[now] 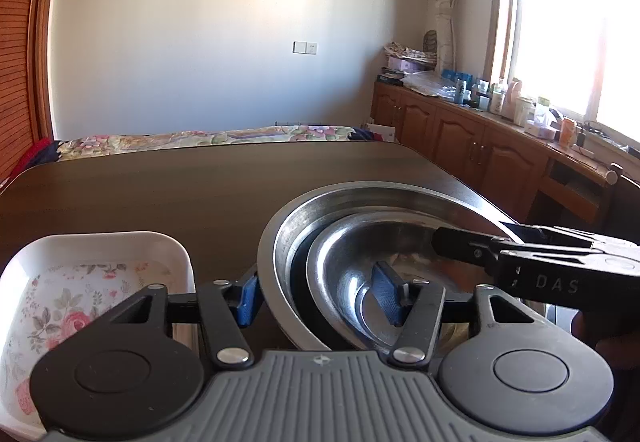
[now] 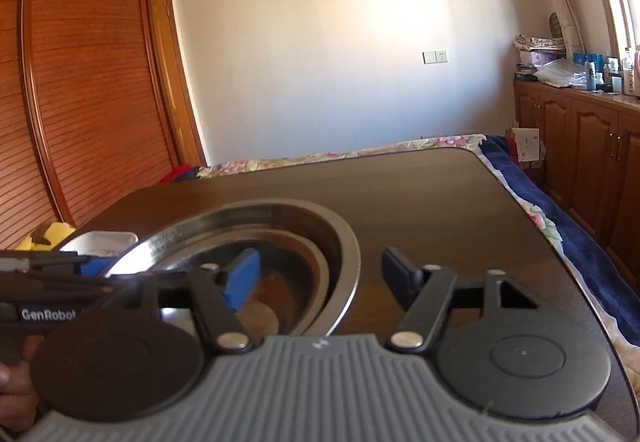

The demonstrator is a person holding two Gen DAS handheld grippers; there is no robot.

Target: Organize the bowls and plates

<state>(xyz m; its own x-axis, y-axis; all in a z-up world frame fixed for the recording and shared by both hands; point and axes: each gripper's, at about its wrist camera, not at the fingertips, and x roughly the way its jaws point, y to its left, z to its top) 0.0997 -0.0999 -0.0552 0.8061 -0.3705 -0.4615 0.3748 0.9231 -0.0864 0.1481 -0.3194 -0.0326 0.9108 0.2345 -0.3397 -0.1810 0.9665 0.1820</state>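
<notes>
Bowls [image 1: 360,250] sit nested on the table [image 1: 160,185] beside a floral dish [image 1: 80,282], both grippers, left [image 1: 316,298] and right [image 2: 320,278], spread wide astride opposite rims, likely to lift the stack.

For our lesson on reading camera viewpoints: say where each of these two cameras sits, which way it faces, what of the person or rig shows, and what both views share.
Left wrist view: on the left gripper, facing forward across the dark table; its open jaws straddle the large steel bowl's near rim, the floral white dish at left; the right gripper enters from the right.
Right wrist view: on the right gripper, open, straddling the large steel bowl rim; the other gripper's body and a hand show at left.
Shared: steel bowl, table, wall socket, bed, cabinets.
</notes>
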